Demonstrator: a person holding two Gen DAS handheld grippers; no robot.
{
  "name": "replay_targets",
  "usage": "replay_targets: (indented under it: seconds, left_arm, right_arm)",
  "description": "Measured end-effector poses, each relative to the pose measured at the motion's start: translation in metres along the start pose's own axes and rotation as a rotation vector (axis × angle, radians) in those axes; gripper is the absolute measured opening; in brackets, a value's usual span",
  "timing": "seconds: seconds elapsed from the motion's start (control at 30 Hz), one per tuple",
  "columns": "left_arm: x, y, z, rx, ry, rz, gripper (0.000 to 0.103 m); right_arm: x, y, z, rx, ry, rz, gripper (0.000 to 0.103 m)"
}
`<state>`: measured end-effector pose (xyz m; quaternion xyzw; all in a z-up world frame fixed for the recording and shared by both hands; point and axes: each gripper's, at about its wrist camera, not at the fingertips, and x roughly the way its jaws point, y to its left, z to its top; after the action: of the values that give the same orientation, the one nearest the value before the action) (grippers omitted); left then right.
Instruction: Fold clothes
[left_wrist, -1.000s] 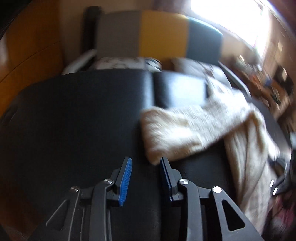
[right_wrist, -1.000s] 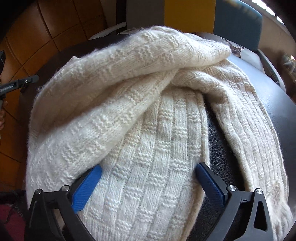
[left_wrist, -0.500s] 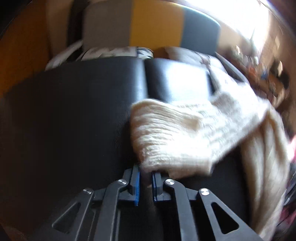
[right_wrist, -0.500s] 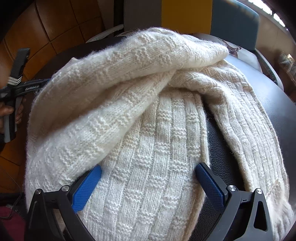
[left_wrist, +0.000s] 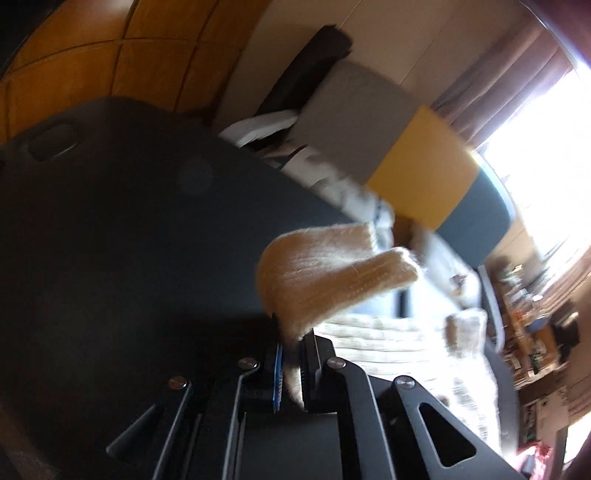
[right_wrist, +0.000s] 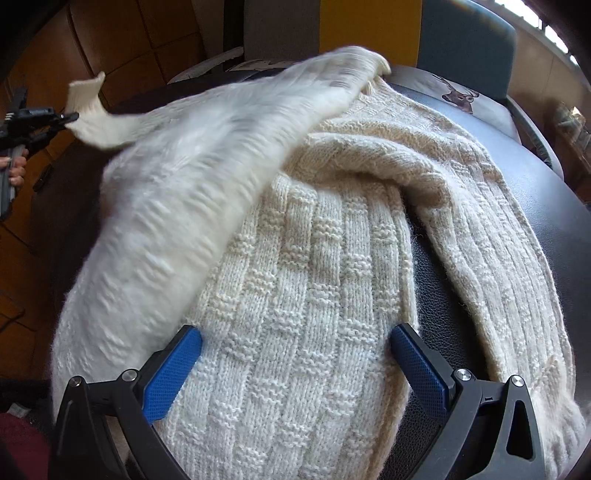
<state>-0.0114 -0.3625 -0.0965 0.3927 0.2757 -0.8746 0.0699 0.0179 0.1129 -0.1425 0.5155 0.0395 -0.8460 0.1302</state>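
Your left gripper (left_wrist: 291, 363) has its fingers clamped on the cuff (left_wrist: 295, 328) of the cream knit sweater (right_wrist: 295, 295), sleeve (right_wrist: 207, 155) lifted off the black tabletop (left_wrist: 129, 240). Your right gripper (right_wrist: 295, 365) hovers with fingers wide apart over the sweater's body, gripping nothing.

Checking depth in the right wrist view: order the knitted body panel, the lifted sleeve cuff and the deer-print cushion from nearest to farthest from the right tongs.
1. Knitted body panel, directly between the open right tongs.
2. Lifted sleeve cuff, far upper left, pinched by the left tongs.
3. Deer-print cushion, upper right, beyond the sweater.
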Motion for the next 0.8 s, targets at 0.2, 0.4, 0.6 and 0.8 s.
replay_targets:
  seconds: [0.2,0.4,0.6,0.8]
  left_arm:
    - [0.016,0.048,-0.011,-0.204,0.146,0.099,0.016]
    - [-0.058,0.055,-0.032,-0.295,0.029,0.032,0.019]
    - [-0.053,-0.065,-0.105,0.000,0.268,-0.402,0.022]
    - [0.003,-0.155,-0.172,0.126,0.507,-0.558,0.025]
  right_arm:
    - [0.009,-0.009,0.012,0.000,0.014,-0.001,0.103]
    - [0.017,-0.018,0.017,0.004,-0.003,-0.002,0.103]
    - [0.022,-0.022,0.020,0.010,-0.018,-0.006,0.103]
    - [0.021,-0.022,0.017,0.009,-0.043,-0.002,0.103]
